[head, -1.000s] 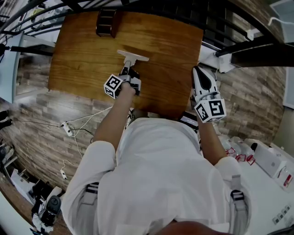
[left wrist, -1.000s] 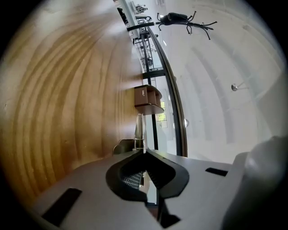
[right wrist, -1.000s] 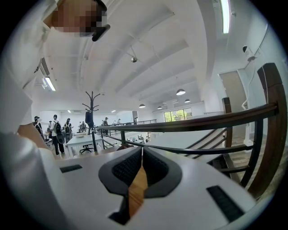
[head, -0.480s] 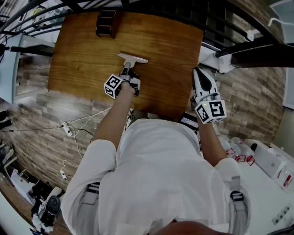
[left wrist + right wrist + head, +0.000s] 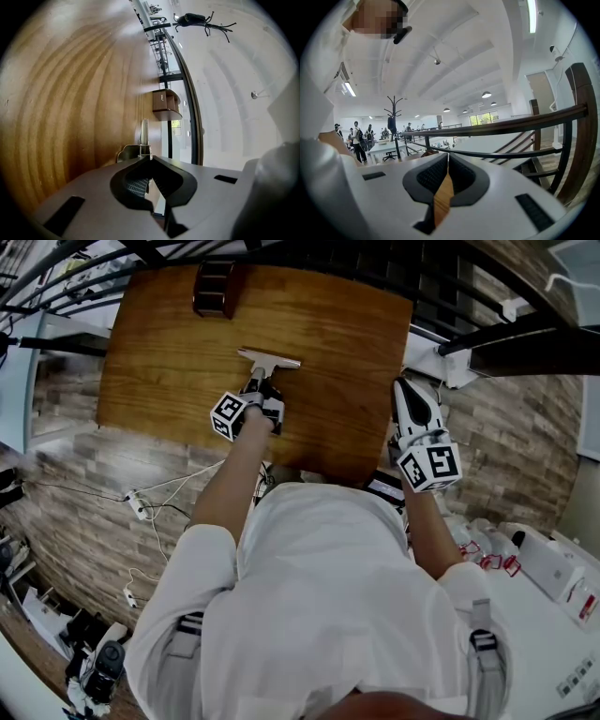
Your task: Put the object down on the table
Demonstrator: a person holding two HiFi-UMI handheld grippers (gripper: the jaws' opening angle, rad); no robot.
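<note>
A pale T-shaped tool (image 5: 269,359), a crossbar on a short handle, lies low over the middle of the wooden table (image 5: 169,352). Whether it touches the wood I cannot tell. My left gripper (image 5: 262,390) is shut on its handle from the near side. In the left gripper view the tool (image 5: 144,133) sticks out just past the closed left gripper (image 5: 149,161), with the table (image 5: 61,117) filling the left side. My right gripper (image 5: 410,388) hangs at the table's right edge, shut and empty. In the right gripper view the right gripper (image 5: 446,161) points at a railing.
A dark brown wooden holder (image 5: 214,287) stands at the table's far edge, also seen as the holder (image 5: 165,104) ahead of the tool. A dark railing (image 5: 511,124) runs past the table's right side. Cables and a power strip (image 5: 139,505) lie on the floor at the left.
My left gripper and the tool have drifted slightly left and rolled a little, staying shut. The right gripper has not moved.
</note>
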